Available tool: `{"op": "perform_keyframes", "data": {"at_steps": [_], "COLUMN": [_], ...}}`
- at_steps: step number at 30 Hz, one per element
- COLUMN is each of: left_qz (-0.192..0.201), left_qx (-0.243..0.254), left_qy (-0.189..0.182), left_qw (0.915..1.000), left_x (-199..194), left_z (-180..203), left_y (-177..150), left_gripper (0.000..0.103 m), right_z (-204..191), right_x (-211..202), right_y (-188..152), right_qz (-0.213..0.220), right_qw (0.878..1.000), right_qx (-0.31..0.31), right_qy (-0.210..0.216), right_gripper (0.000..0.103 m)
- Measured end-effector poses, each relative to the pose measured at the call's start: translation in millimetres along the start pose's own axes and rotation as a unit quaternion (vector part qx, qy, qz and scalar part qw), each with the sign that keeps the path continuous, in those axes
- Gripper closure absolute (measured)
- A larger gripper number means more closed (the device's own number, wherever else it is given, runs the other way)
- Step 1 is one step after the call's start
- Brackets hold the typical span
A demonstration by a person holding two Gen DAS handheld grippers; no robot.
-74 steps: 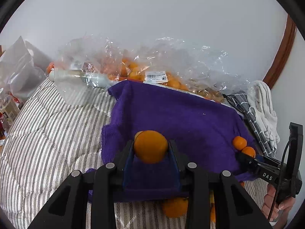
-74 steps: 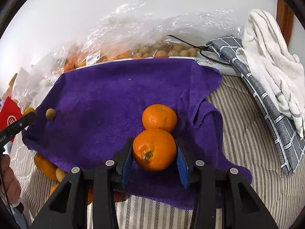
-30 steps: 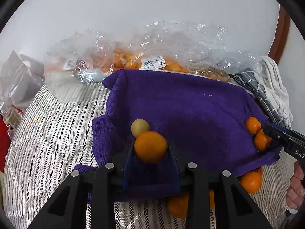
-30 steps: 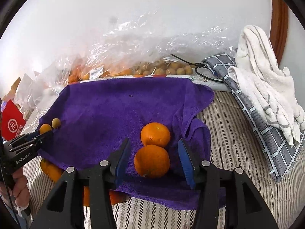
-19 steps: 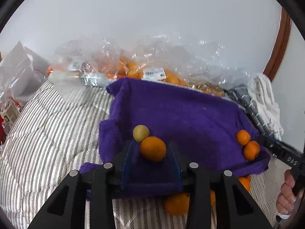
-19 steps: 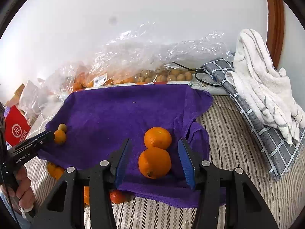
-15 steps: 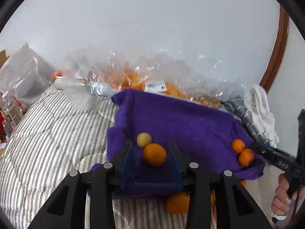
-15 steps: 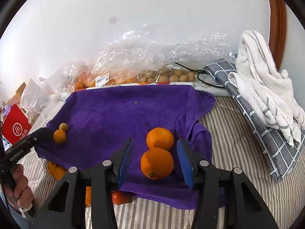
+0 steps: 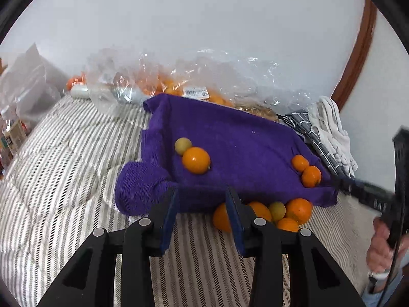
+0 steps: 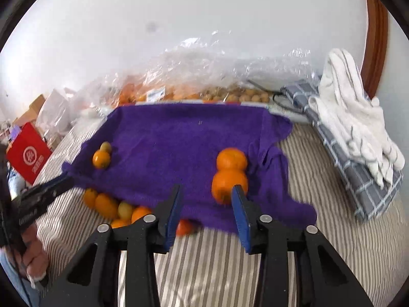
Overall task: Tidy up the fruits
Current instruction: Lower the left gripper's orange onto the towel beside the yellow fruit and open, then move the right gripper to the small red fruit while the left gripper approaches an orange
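A purple towel (image 9: 242,143) lies on the striped bedding. On its left part rest an orange (image 9: 196,160) and a small yellow-green fruit (image 9: 183,145), just beyond my left gripper (image 9: 202,204), which is open and empty. Two oranges (image 10: 231,159) (image 10: 228,183) sit on the towel's right part. My right gripper (image 10: 207,199) is drawn back from them, jaws closing with only towel between them; the nearer orange is partly hidden behind the right finger. Several loose oranges (image 9: 258,212) lie at the towel's near edge.
Clear plastic bags of fruit (image 10: 204,87) line the wall at the back. A white cloth (image 10: 352,107) on a grey checked cloth (image 10: 358,179) lies to the right. A red box (image 10: 28,153) stands at the left. Striped bedding (image 9: 64,153) spreads leftward.
Both grippers have let go of their oranges and drawn back toward the near edge. The oranges stay on the towel. The right jaws have narrowed.
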State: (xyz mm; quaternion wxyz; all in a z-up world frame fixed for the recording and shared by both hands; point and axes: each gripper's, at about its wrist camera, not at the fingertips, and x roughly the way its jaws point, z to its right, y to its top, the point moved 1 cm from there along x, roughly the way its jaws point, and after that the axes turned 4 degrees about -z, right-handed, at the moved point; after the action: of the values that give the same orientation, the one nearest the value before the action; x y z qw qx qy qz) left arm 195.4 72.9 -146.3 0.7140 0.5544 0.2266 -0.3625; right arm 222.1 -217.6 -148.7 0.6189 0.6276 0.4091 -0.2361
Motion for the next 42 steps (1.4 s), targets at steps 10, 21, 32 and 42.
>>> {"op": "perform_keyframes", "data": {"at_steps": [10, 21, 32, 42], "left_qz": [0.016, 0.013, -0.013, -0.056], "left_qx": [0.007, -0.005, 0.023, 0.054], "left_qy": [0.019, 0.016, -0.001, 0.000], "left_qw": [0.9997, 0.9998, 0.9996, 0.9969], "left_x": [-5, -4, 3, 23], "left_z": [2, -2, 10, 27], "left_y": [0, 5, -3, -13], "left_gripper": [0.067, 0.067, 0.067, 0.067], "right_z": [-10, -24, -14, 1], "right_x": [21, 49, 48, 42], "right_y": [-26, -26, -28, -29], "right_qz": [-0.044, -0.082, -0.059, -0.036], "right_qw": [0.998, 0.995, 0.997, 0.999], "right_qx": [-0.013, -0.044, -0.052, -0.032], "right_qy": [0.032, 0.017, 0.013, -0.014], "right_gripper": [0.071, 0.071, 0.080, 0.080]}}
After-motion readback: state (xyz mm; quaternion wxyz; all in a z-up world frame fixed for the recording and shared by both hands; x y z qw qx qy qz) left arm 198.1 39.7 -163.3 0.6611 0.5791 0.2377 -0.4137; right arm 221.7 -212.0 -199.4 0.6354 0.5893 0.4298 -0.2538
